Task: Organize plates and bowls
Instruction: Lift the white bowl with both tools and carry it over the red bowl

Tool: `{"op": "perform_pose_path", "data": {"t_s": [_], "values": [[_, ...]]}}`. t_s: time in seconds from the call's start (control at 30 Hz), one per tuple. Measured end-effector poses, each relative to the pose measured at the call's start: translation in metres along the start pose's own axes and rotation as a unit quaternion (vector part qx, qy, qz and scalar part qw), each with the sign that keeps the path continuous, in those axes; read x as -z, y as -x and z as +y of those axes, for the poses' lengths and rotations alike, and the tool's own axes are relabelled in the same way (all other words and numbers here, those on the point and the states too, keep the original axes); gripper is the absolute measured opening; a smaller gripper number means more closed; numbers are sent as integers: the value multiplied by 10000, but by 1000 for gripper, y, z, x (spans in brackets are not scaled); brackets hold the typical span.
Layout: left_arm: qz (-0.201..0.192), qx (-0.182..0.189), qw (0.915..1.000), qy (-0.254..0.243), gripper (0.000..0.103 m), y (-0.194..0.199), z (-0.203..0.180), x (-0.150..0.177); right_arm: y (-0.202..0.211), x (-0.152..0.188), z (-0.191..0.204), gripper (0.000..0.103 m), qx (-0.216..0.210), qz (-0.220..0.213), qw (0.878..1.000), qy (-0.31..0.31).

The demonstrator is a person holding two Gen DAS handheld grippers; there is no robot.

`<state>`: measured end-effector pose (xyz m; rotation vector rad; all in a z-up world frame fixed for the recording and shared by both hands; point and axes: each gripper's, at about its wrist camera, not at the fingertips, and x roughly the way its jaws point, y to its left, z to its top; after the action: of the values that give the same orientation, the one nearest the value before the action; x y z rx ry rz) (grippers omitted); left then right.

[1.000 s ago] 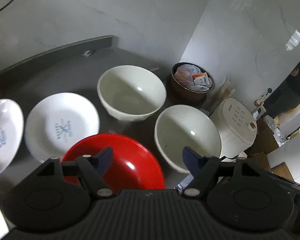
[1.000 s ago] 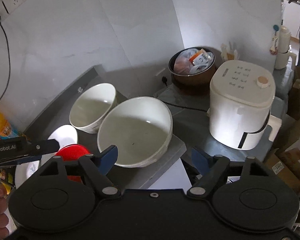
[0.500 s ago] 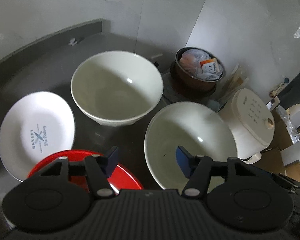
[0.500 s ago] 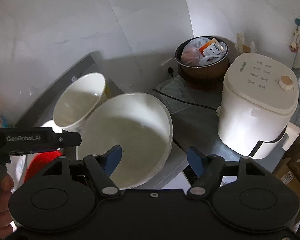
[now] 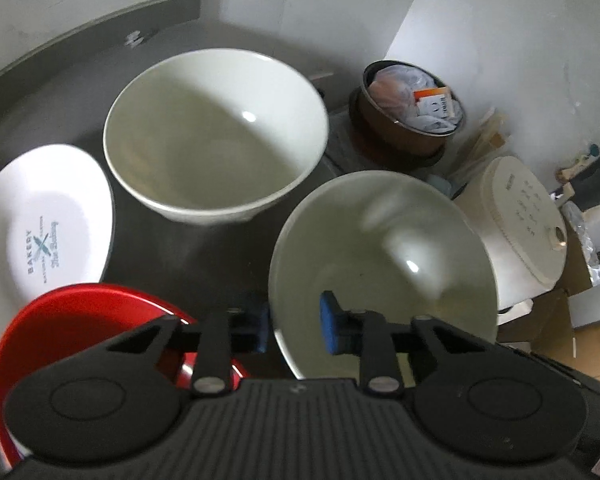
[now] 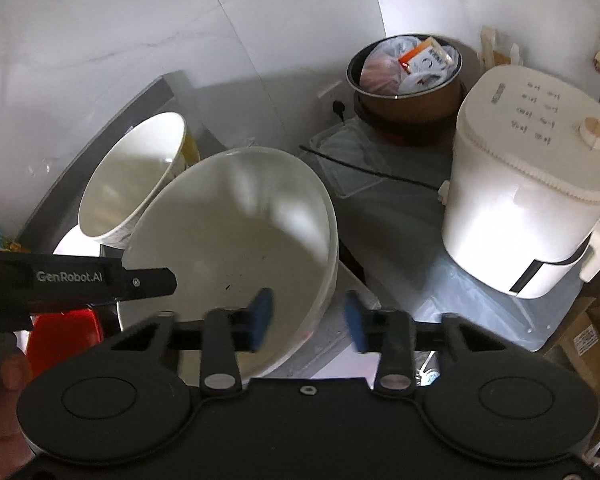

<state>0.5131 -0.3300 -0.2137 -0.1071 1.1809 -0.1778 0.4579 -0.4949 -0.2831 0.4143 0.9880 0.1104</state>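
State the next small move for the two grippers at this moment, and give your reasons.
Probably close both grippers on the near white bowl. The left gripper straddles its near-left rim and the right gripper straddles its right rim, fingers on either side but not yet pinching. Then it could be lifted toward the other white bowl.

White marble-look wall tiles [image 6: 148, 40] w/ corner seam; dark grey countertop [image 5: 60, 92] w/ raised backsplash [image 5: 100, 20]; dim light, glare top right
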Motion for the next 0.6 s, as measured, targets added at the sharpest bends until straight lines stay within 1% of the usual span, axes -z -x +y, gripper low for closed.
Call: {"op": "perform_pose_path", "data": {"t_s": [0.03,0.07,0.1,0.2,0.27,0.43,0.6], "values": [[2,-9,10000,-20,24,-2,-1,0,-1,0,0,26,34,-26,10000,46],[-18,-23,10000,-42,21,-3,-1,0,-2,1,0,24,75,-55,9999,87],[-10,-59,10000,-38,17,-4,-1,0,-2,2,0,24,62,-76,9999,75],[57,-20,10000,72,13,-4,3,-3,0,1,-3,23,15,-77,10000,-46],[63,30,9999,107,12,-1,4,-3,5,2,-4,23,-15,-138,9999,-77],[-70,161,9997,151,12,21,5,-2,27,-1,1,23,-65,-385,9992,31],[-362,250,9988,217,12,56,9,-1,56,-6,14,23,-116,-704,9973,184]]}}
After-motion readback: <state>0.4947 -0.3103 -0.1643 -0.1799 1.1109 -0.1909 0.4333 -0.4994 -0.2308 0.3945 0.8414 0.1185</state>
